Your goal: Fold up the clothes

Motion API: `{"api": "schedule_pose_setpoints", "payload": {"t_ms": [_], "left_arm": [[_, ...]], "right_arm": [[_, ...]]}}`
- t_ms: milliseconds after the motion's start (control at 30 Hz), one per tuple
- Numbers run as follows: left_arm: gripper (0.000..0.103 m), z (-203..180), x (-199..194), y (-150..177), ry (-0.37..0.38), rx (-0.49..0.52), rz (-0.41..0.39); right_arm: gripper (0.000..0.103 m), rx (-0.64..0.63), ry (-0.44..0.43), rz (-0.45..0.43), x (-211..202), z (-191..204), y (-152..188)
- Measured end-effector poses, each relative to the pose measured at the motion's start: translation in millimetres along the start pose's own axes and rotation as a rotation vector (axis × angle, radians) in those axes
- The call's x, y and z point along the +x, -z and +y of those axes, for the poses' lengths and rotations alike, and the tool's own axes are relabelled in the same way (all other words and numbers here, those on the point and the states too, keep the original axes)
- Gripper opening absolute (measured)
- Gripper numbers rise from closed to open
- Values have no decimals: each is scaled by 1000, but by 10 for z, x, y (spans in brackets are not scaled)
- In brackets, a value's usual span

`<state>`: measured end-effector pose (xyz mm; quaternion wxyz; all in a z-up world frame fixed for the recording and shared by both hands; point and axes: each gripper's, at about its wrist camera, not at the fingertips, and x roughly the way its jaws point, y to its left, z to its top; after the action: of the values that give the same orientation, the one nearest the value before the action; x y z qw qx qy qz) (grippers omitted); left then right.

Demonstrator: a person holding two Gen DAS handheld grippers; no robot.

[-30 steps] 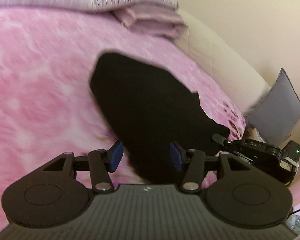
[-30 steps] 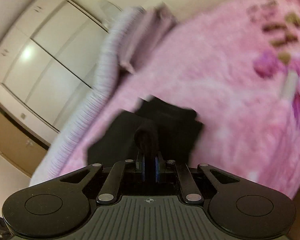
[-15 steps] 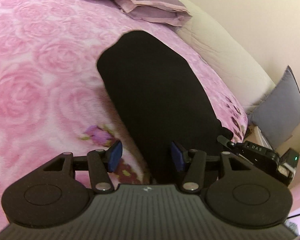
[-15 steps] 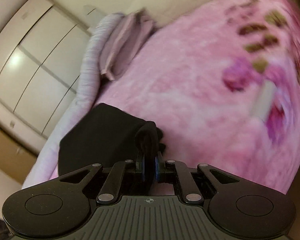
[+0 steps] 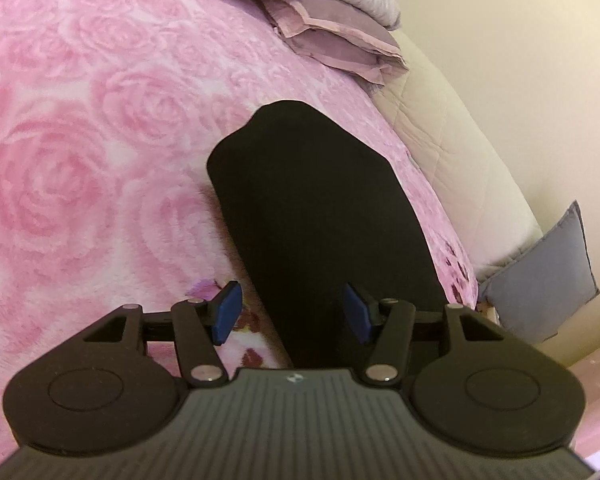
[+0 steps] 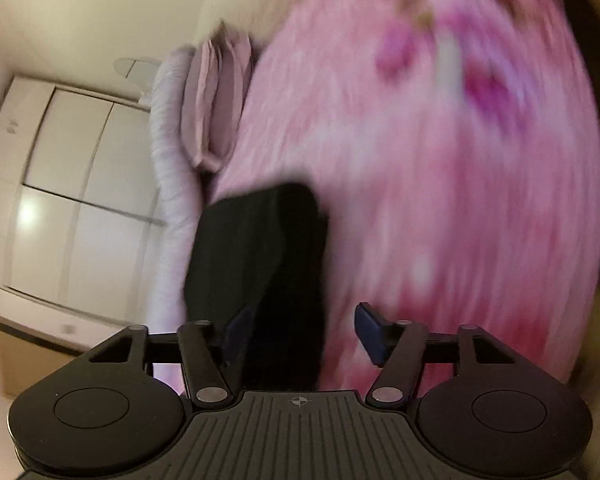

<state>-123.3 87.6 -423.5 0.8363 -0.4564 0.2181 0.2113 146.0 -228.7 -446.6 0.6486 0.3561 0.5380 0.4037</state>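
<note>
Left gripper (image 5: 290, 312): fingers (image 5: 227, 312) spread wide, pinching nothing; hovering low over the near end of the garment
Right gripper (image 6: 300, 336): fingers (image 6: 370, 334) spread apart, nothing pinched; view smeared by motion, so contact with the cloth impossible to tell
Black garment (image 5: 316, 216): lay flat on the bed as a long folded strip; ran from between the left fingers straight ahead; in the right view, ahead and toward the left finger
Handling: judged soft, light and limp; likely to sag and slide over itself unless pinched through all layers
Where to grip: probably the near end, at both corners, to carry it over the far end
Pink rose blanket (image 5: 80, 160): fleecy, under the garment on every side; might drag on the cloth
Folded mauve cloths (image 5: 340, 52): well beyond the far end, ahead
Grey cushion (image 5: 548, 280): off to the right of the left fingers
Obstruction: none seen along the fold path
</note>
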Motion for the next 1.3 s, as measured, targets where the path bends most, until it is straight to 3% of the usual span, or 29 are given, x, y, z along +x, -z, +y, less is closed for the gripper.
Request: {"api": "schedule_pose_setpoints", "payload": {"t_ms": [100, 233, 267, 300, 400, 467, 600, 700, 767, 833, 900, 1067, 1100, 1133, 1167, 1200, 1300], "left_arm": [[51, 56, 8, -22, 15, -38, -1], [51, 88, 14, -18, 7, -63, 2], [51, 86, 12, -10, 10, -66, 9], [51, 85, 10, -1, 14, -68, 16], [51, 51, -12, 27, 31, -69, 25], [51, 20, -32, 47, 45, -66, 30], [53, -46, -50, 100, 89, -69, 31], [56, -63, -33, 149, 115, -91, 32], [56, -37, -16, 189, 110, -114, 39], [56, -3, -9, 220, 104, -132, 42], [56, 52, -9, 224, 92, -151, 33], [59, 220, 44, 161, 79, -244, 3], [57, 229, 74, 145, 77, -250, 0], [50, 235, 105, 130, 76, -255, -3], [39, 213, 133, 123, 102, -230, -4], [26, 156, 168, 107, 108, -189, 15], [22, -11, 239, 98, 138, -76, 72]], "right_arm": [[66, 44, -40, 90, 140, 2, 199], [63, -10, 39, 78, 364, 132, 244], [25, -27, 68, 77, 389, 179, 217], [17, -53, 77, 85, 398, 217, 165], [14, -130, 104, 106, 422, 330, 5], [13, -182, 131, 61, 328, 369, -206], [12, -279, 189, -9, 178, 398, -663], [17, -215, 178, 34, 146, 211, -861], [42, -229, 171, 7, 61, 212, -763], [52, -245, 162, -17, -60, 200, -591], [55, -261, 149, -36, -200, 180, -361], [56, -326, 162, -16, -68, 267, -45], [52, -359, 171, -26, -51, 295, -32], [27, -392, 180, -36, -34, 324, -19], [17, -423, 189, -45, -19, 354, -10], [14, -440, 201, -44, -18, 405, -40], [11, -493, 217, -90, -88, 492, -173]]}}
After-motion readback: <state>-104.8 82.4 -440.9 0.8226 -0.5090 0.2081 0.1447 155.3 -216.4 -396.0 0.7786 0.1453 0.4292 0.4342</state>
